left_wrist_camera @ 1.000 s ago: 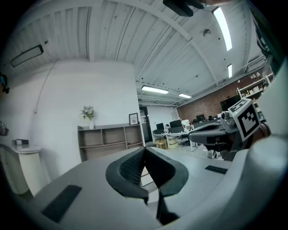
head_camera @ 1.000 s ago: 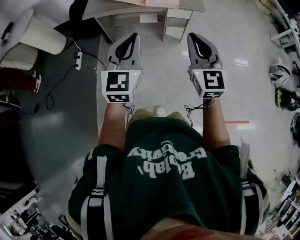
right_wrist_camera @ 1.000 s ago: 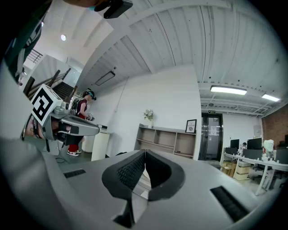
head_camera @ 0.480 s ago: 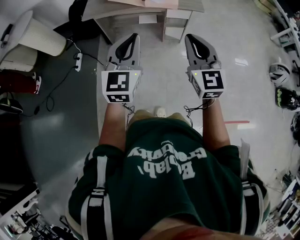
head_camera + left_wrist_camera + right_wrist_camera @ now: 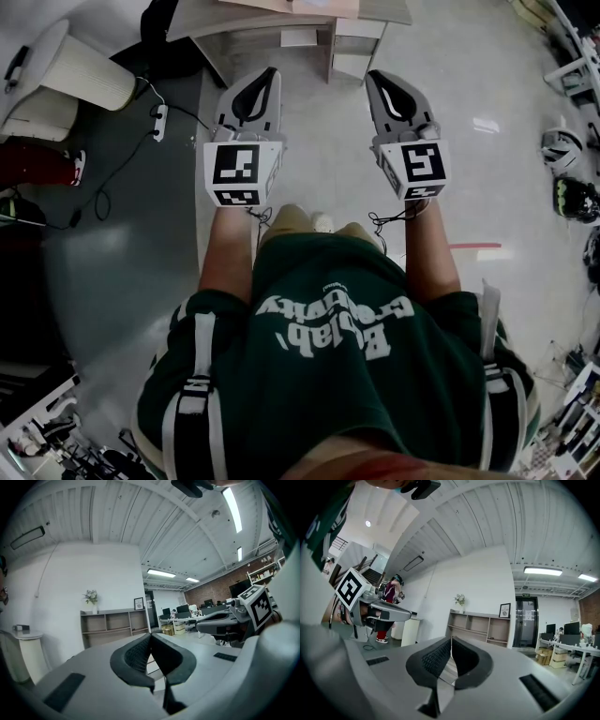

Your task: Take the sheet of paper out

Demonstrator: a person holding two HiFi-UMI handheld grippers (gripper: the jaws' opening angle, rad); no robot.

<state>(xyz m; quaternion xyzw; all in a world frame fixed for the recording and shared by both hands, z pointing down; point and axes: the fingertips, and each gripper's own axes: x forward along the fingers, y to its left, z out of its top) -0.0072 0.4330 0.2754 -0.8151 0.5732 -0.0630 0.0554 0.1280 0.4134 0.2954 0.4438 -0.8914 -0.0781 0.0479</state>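
Note:
No sheet of paper shows in any view. In the head view my left gripper (image 5: 271,72) and right gripper (image 5: 371,75) are held side by side over the pale floor, both pointing toward a wooden shelf unit (image 5: 323,33). The left gripper (image 5: 151,635) has its dark ribbed pads (image 5: 136,656) pressed together with nothing between them. The right gripper (image 5: 451,640) is likewise shut and empty. Each gripper view shows the other gripper off to one side, and the open shelf unit (image 5: 112,624) (image 5: 480,626) against the white wall ahead.
A white cylindrical stand (image 5: 89,73) and a power strip with its cable (image 5: 157,119) sit at the left on the grey floor. Helmets (image 5: 561,146) lie at the right. A red tape strip (image 5: 473,247) marks the floor. Desks with monitors (image 5: 187,616) stand farther back.
The right gripper has edged slightly left in the head view. The left gripper has kept still. Both stay shut.

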